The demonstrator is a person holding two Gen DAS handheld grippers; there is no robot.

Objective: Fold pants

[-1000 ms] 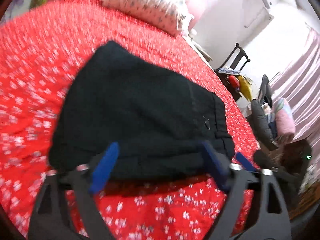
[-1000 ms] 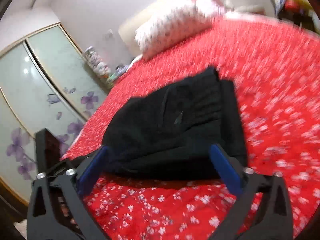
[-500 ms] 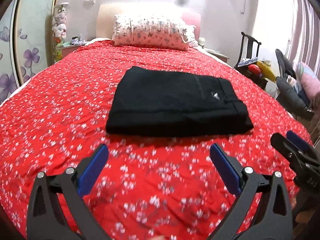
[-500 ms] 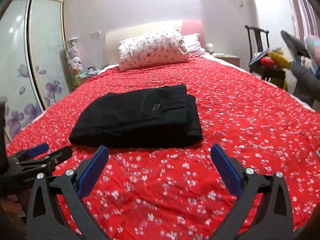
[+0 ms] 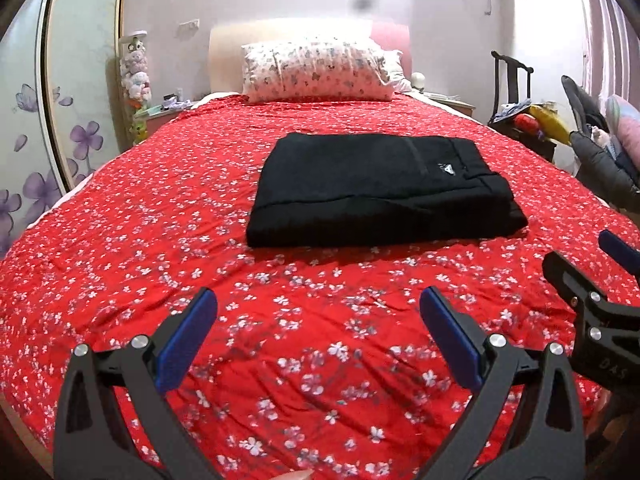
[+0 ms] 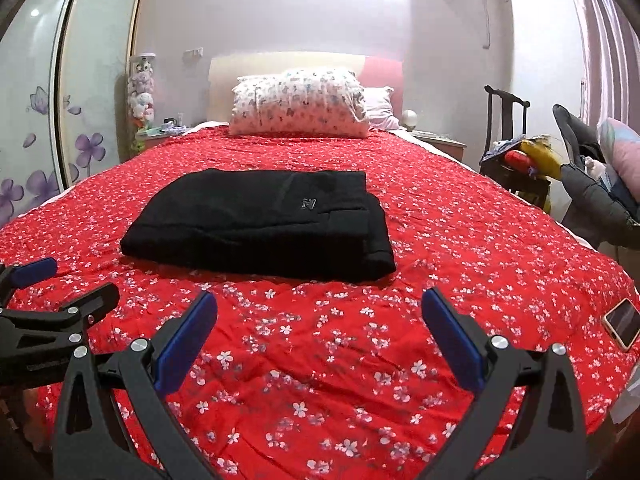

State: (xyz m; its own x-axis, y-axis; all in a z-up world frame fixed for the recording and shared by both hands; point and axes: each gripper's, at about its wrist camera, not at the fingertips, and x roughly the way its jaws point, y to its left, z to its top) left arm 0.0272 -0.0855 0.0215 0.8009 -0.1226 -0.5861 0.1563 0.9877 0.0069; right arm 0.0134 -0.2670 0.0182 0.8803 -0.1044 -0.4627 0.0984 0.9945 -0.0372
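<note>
Black pants [image 5: 380, 188] lie folded into a flat rectangle on the red flowered bedspread [image 5: 160, 240], waistband and a small logo toward the right. In the right wrist view the same folded pants [image 6: 260, 224] rest left of centre. My left gripper [image 5: 318, 308] hovers open near the foot of the bed, well short of the pants, nothing between its blue pads. My right gripper [image 6: 320, 308] is open too and empty, also back from the pants. Each gripper shows at the edge of the other's view.
A flowered pillow [image 5: 316, 72] leans on the headboard. A phone [image 6: 622, 322] lies at the bed's right edge. To the right stand a dark chair [image 5: 516, 96] with clutter and a grey jacket [image 6: 596, 204]. Sliding wardrobe doors [image 6: 40, 100] line the left.
Both grippers have pulled back from the near edge of the folded pants toward the foot of the bed and levelled out. The pants stay where they lay.
</note>
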